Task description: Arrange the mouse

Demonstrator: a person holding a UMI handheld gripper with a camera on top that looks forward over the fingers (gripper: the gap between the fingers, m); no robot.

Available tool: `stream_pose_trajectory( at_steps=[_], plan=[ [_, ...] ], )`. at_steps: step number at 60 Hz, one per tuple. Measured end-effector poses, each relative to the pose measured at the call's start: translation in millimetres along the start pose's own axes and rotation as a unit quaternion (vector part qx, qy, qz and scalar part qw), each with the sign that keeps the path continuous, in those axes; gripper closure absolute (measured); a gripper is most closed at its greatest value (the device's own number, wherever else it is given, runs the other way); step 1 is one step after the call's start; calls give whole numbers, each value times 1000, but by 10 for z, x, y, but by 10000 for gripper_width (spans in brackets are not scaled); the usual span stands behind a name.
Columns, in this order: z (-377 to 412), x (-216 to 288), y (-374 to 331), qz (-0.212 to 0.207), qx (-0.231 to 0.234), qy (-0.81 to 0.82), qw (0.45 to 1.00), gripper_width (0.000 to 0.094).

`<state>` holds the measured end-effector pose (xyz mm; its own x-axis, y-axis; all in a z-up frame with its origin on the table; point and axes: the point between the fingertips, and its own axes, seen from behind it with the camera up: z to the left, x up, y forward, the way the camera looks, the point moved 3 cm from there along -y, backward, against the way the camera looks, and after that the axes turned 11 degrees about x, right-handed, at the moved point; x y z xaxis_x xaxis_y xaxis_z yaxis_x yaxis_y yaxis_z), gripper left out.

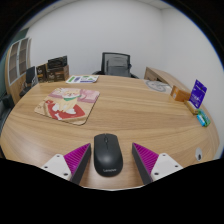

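A black computer mouse [106, 154] lies on the wooden table [130, 115], between my two fingers. There is a gap of bare wood at each side of it, so the purple pads do not press on it. My gripper [111, 160] is open, with the left fingertip [78, 157] and the right one [146, 156] flanking the mouse. A mouse mat with a cartoon picture [68, 102] lies beyond the fingers, to the left on the table.
An office chair [117, 64] stands behind the far edge of the table. A purple box [197, 93] and a small teal object [201, 117] sit at the right side. Shelves [17, 66] and clutter stand far left. A white item [157, 85] lies at the far right.
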<state>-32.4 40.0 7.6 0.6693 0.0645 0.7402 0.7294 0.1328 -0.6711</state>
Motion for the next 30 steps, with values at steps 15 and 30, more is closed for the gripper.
stream_pose_trajectory(
  at_steps=[15,30],
  plan=[
    [56,67,115,6,14,0,1000,194],
    [112,48,127,12,11,12,1000,458]
  ],
)
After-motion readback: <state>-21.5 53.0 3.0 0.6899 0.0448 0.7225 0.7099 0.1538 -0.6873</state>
